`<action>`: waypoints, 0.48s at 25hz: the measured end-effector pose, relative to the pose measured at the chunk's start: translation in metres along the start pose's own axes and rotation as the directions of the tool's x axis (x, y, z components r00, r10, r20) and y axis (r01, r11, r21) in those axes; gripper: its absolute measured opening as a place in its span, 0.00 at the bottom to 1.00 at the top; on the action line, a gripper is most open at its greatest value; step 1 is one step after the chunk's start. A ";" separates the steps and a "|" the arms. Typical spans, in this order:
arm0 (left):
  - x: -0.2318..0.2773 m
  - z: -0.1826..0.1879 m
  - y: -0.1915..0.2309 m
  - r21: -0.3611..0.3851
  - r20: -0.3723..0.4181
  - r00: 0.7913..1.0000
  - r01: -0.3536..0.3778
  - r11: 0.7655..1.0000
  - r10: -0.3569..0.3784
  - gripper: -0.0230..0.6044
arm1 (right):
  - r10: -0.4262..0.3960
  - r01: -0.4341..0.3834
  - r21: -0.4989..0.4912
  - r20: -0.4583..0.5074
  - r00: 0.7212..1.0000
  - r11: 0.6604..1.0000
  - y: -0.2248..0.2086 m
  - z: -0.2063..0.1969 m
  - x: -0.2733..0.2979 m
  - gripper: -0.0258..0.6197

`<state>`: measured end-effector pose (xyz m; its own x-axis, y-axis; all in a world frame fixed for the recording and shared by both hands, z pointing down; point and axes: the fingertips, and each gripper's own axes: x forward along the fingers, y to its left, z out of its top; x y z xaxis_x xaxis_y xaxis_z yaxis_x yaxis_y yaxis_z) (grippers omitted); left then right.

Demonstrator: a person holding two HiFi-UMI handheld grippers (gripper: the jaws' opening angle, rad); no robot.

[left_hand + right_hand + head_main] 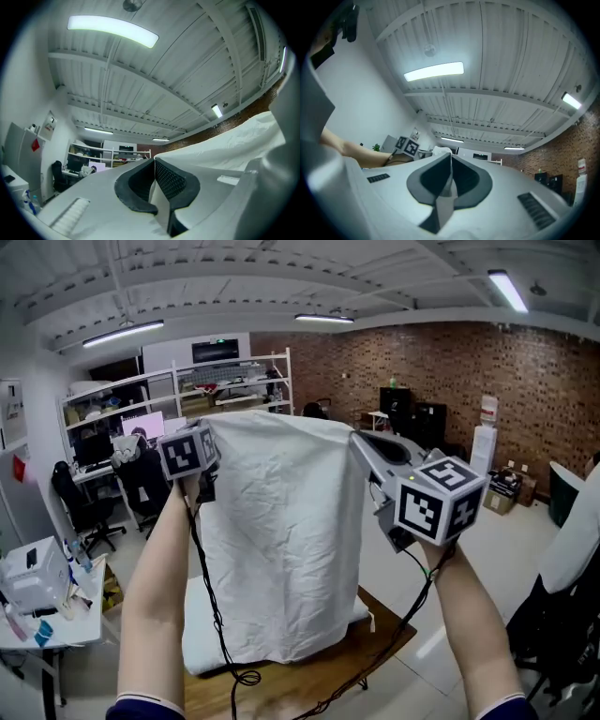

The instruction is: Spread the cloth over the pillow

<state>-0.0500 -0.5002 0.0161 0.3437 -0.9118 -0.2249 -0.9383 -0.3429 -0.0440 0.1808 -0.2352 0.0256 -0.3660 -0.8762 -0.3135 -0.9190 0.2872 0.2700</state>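
Arms raised | left gripper [154, 185] jaws pinched cloth [281, 540] at its 11 o'clock corner | right gripper [449, 183] jaws pinched 1 o'clock corner

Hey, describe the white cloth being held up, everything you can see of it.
The cloth is plain white, thin-looking fabric, creased all over. It hangs upright like a curtain, held by its top edge: the left gripper is shut on one upper corner, the right gripper on the other. Its lower edge seems to reach the white pillow lying on the wooden table below.
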 end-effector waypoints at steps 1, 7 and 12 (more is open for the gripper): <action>0.013 -0.004 -0.013 -0.007 -0.006 1.000 0.026 1.000 -0.026 0.06 | -0.005 0.005 -0.003 -0.007 1.000 1.000 0.003 0.002 -0.005 0.07; 0.079 -0.029 -0.095 -0.111 -0.035 0.988 0.146 0.983 -0.151 0.06 | -0.066 0.064 -0.034 -0.073 0.995 0.997 -0.002 -0.005 -0.022 0.07; 0.120 -0.040 -0.164 -0.169 -0.058 0.969 0.226 0.959 -0.239 0.06 | -0.086 0.081 -0.051 -0.112 0.990 0.995 -0.007 -0.010 -0.030 0.07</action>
<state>0.1462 -0.5625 0.0350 0.5593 -0.8150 -0.1515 -0.8162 -0.5734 0.0712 0.1999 -0.2154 0.0423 -0.2666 -0.9354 -0.2321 -0.9369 0.1950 0.2902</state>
